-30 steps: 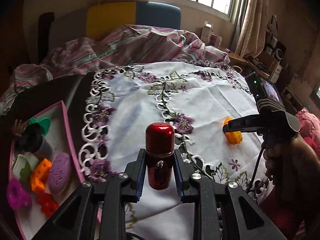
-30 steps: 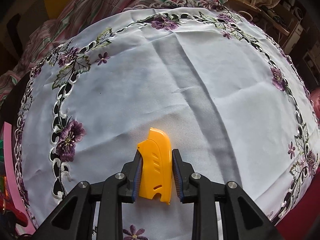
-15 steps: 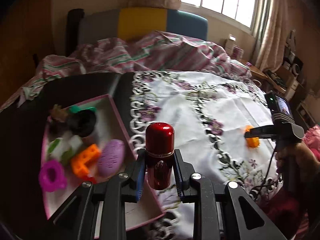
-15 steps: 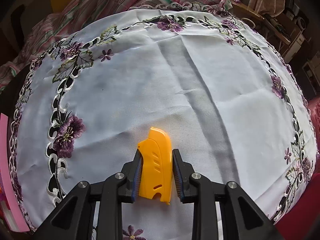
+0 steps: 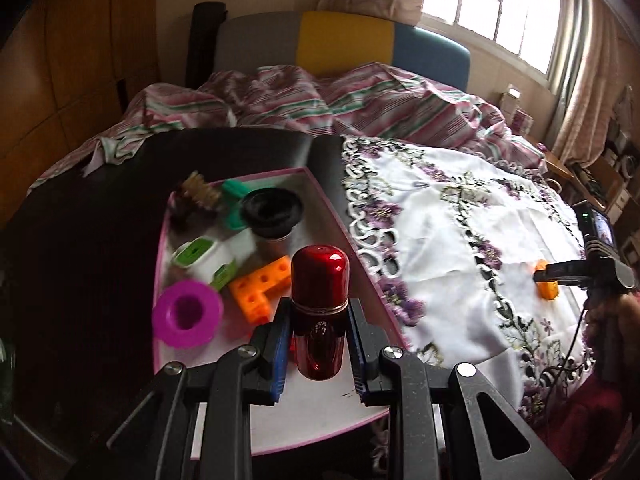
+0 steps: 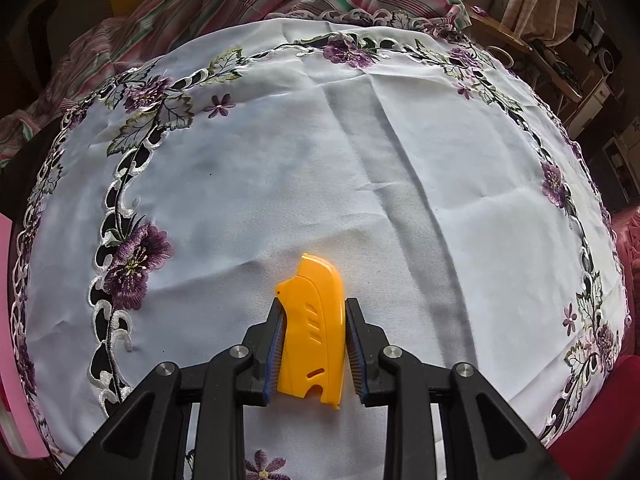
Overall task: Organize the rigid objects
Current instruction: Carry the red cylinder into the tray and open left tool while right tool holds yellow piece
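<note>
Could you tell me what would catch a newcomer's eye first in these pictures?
Probably the glossy red bottle, clamped upright in the left gripper above the pink tray of bright toys. Next, the yellow plastic piece pinched in the right gripper over the white tablecloth with its purple embroidered flowers.

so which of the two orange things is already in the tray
The L-shaped orange block with holes lies in the pink tray; the smooth orange piece sits in the right gripper over the tablecloth.

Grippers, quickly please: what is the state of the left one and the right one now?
Left gripper: closed on the red bottle.
Right gripper: closed on the yellow plastic piece.
</note>
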`<state>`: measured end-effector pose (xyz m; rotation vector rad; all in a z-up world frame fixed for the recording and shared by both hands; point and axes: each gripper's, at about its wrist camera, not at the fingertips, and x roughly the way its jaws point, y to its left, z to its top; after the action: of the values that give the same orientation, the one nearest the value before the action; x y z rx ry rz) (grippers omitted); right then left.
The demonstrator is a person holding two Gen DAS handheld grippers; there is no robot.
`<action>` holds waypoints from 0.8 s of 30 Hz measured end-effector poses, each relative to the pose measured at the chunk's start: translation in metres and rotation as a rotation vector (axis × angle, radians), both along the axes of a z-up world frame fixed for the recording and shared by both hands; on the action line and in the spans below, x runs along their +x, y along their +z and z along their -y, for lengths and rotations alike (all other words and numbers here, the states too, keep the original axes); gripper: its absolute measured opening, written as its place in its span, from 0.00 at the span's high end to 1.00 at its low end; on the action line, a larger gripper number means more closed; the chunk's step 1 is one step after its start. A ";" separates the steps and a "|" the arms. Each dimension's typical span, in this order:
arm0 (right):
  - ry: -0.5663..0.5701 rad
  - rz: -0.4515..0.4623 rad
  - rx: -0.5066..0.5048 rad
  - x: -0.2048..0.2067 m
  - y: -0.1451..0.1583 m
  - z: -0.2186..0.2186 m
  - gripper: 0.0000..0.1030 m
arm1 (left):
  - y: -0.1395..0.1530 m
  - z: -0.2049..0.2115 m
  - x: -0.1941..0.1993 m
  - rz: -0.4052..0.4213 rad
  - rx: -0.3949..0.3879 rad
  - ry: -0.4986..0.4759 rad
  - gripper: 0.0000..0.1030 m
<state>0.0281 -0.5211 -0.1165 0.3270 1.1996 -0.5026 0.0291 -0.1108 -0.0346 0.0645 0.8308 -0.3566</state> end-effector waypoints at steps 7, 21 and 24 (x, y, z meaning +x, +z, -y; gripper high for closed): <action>0.006 -0.002 -0.004 0.000 0.000 -0.001 0.73 | -0.013 -0.022 0.002 -0.041 0.007 0.047 0.75; 0.031 0.001 0.004 0.001 0.001 -0.004 0.73 | -0.045 -0.093 0.013 -0.144 -0.053 0.197 0.75; 0.033 0.002 0.005 0.001 0.001 -0.005 0.73 | -0.049 -0.088 0.014 -0.157 -0.069 0.176 0.75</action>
<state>0.0291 -0.5165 -0.1153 0.3115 1.2032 -0.4702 0.0431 -0.0229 -0.0838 -0.1020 0.9708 -0.2263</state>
